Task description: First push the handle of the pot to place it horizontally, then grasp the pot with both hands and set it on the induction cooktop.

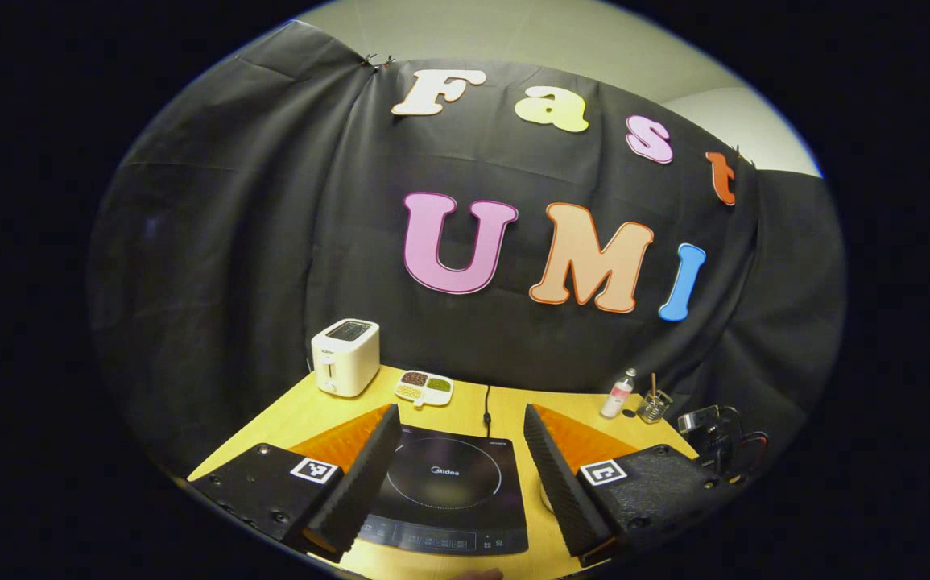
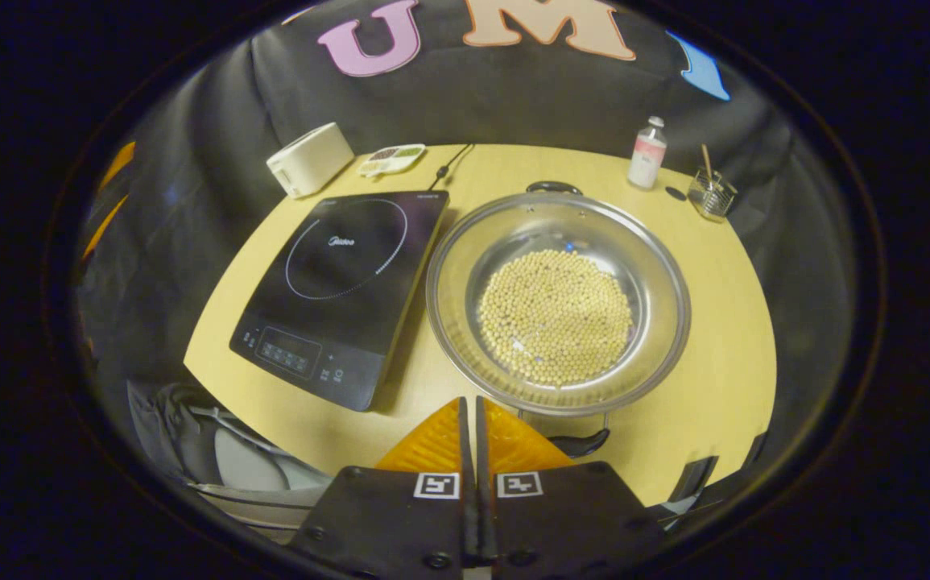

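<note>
The pot [image 2: 557, 302] is sitting on the yellow surface [image 2: 722, 322] just right of the cooktop [image 2: 344, 286], w/ rim nearly touching the cooktop's edge. It's a wide shallow steel pan w/ a layer of beans [image 2: 555, 316] in the bottom: prob. fairly heavy, stiff, slick polished wall, and the beans are going to roll if it's tipped, so it's needing a level lift. Best hold looks like the two black handles: near handle [image 2: 577, 441] on the pot's close side, far handle [image 2: 553, 187] on the opposite rim.

Right gripper [image 2: 471, 419] is hovering w/ jaws pressed together, holding nothing, tips just left of the near handle, not touching afaict.

Left gripper [image 1: 456, 475] is hanging over the cooktop [image 1: 448, 491] w/ jaws spread wide, empty, the cooktop lying between them.
</note>
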The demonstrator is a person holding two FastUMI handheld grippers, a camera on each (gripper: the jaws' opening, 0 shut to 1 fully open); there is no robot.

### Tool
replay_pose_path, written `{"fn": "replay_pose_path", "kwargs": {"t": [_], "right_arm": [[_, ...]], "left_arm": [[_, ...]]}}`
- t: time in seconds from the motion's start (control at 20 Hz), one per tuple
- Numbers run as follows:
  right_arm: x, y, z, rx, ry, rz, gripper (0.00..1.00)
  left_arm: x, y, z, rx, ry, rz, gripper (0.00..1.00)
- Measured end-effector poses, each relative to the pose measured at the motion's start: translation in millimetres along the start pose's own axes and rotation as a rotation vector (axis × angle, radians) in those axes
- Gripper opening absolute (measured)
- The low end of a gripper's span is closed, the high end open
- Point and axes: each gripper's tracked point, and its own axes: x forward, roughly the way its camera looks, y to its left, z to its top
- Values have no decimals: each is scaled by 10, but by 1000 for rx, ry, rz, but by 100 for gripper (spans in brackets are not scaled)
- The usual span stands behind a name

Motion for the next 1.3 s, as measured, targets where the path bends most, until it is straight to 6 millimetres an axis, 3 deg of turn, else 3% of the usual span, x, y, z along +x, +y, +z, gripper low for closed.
{"fn": "replay_pose_path", "kwargs": {"t": [0.2,0.3,0.35,0.55,1.3], "right_arm": [[161,-20,-176,-12,84,3,0],[247,-74,-245,-34,114,-16,9],[273,-118,-287,-39,132,-25,3],[322,-188,-281,9,157,-21,3],[267,-1134,-264,112,159,-137,4]], "left_arm": [[0,48,-20,-10,2,25,94],[8,69,-39,-12,6,37,93],[10,65,-54,-15,11,41,94],[7,77,-67,-21,14,54,94],[11,-11,-95,-16,16,81,94]]}}
